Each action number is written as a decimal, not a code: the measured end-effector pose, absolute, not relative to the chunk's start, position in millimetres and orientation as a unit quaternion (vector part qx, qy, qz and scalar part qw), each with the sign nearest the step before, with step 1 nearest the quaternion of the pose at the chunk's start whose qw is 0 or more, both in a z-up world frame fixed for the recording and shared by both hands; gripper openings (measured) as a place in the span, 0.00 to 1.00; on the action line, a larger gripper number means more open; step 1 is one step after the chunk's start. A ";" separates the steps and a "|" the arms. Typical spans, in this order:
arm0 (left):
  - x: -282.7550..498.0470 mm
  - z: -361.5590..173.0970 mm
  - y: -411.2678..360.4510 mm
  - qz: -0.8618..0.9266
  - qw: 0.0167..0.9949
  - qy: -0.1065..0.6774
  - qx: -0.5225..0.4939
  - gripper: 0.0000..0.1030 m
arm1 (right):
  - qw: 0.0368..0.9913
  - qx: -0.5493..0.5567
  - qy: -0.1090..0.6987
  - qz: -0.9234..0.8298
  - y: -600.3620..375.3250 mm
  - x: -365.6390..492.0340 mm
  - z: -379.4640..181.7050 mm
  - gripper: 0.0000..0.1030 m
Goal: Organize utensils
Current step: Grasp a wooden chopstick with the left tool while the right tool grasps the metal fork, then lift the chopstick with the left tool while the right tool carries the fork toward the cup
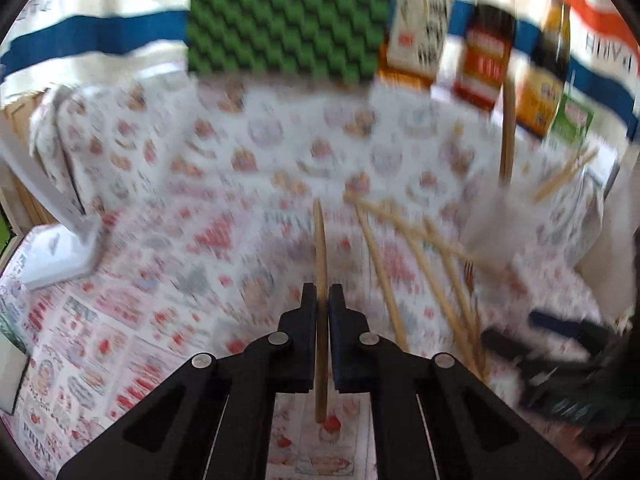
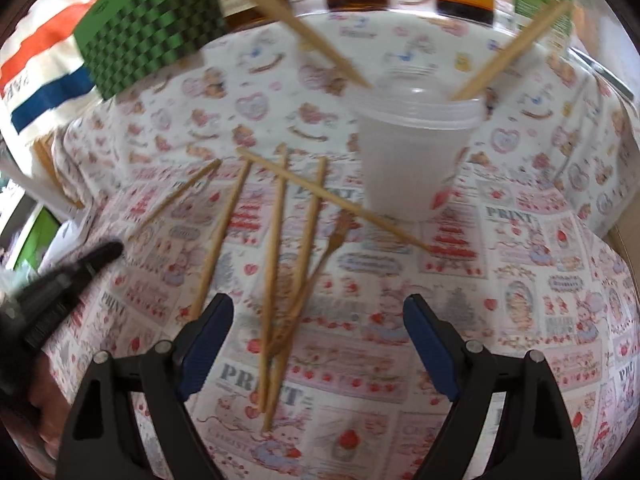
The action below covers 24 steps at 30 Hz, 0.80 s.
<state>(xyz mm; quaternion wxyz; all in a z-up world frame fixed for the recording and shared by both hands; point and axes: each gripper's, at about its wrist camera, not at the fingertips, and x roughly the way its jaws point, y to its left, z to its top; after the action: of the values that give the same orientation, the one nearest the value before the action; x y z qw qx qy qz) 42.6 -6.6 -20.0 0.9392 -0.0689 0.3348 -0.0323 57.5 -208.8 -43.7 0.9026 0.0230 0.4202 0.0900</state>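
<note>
My left gripper [image 1: 322,294] is shut on a wooden chopstick [image 1: 321,248], which runs upright between the fingers above the patterned tablecloth. Several more chopsticks [image 2: 276,248] and a wooden fork [image 2: 320,260] lie loose on the cloth ahead of my right gripper [image 2: 318,312], which is open and empty above them. A translucent plastic cup [image 2: 412,148] stands behind them with two chopsticks [image 2: 508,52] leaning out of it. The cup also shows in the left wrist view [image 1: 492,216], blurred. The left gripper appears at the left edge of the right wrist view [image 2: 80,264].
A green foam block [image 1: 288,20] stands at the back of the table. Sauce bottles [image 1: 488,52] and cartons [image 1: 424,20] line the back right. A white stand [image 1: 60,240] sits at the left. The tablecloth [image 2: 520,280] covers the table.
</note>
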 end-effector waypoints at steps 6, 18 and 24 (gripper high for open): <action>33.1 -4.3 15.8 -0.042 0.948 0.291 -0.123 0.05 | 0.893 0.025 0.439 0.095 -202.2 59.0 -53.3 0.46; 19.2 7.1 21.0 -0.033 0.959 0.244 -0.138 0.05 | 0.883 0.029 0.456 0.107 -202.2 63.1 -60.4 0.09; 13.1 13.0 21.3 -0.039 0.963 0.226 -0.140 0.05 | 0.888 0.057 0.443 0.112 -213.7 56.6 -46.3 0.06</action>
<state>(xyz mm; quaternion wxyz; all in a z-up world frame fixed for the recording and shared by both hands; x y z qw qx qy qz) 13.1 21.3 13.0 0.9632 -0.1396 0.2263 -0.0392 56.6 -213.7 -46.3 0.8876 0.0570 0.4432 0.1116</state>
